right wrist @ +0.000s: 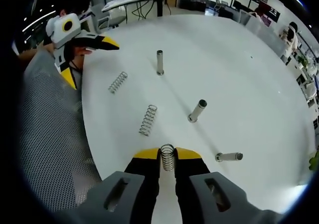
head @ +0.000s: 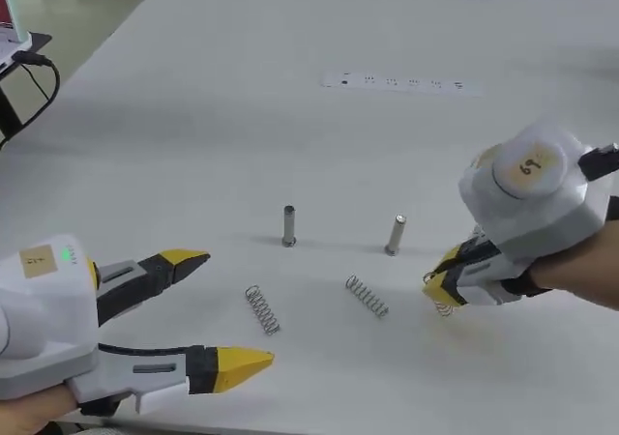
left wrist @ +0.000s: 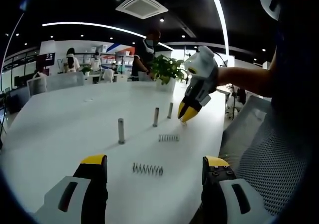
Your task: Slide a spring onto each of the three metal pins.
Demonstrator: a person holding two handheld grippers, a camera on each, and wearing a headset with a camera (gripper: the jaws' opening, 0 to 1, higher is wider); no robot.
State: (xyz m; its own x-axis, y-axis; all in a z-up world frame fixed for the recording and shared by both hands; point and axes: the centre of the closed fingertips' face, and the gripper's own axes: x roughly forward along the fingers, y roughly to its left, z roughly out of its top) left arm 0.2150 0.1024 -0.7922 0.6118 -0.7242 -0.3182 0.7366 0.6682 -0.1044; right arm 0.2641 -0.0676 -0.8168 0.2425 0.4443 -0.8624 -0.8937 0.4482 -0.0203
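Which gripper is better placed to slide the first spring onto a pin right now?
Right. The right gripper is shut on a spring, and a standing pin is close by it. The left gripper is open and empty, near a loose spring.

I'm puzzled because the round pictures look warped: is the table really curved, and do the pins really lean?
Left gripper view: the fisheye lens bows the table edge and the ceiling light strip. Right gripper view: the same bending splays the three pins outward; the spring in the right tool looks sharp. Head view: straight lines, soft even light, faint shadows.
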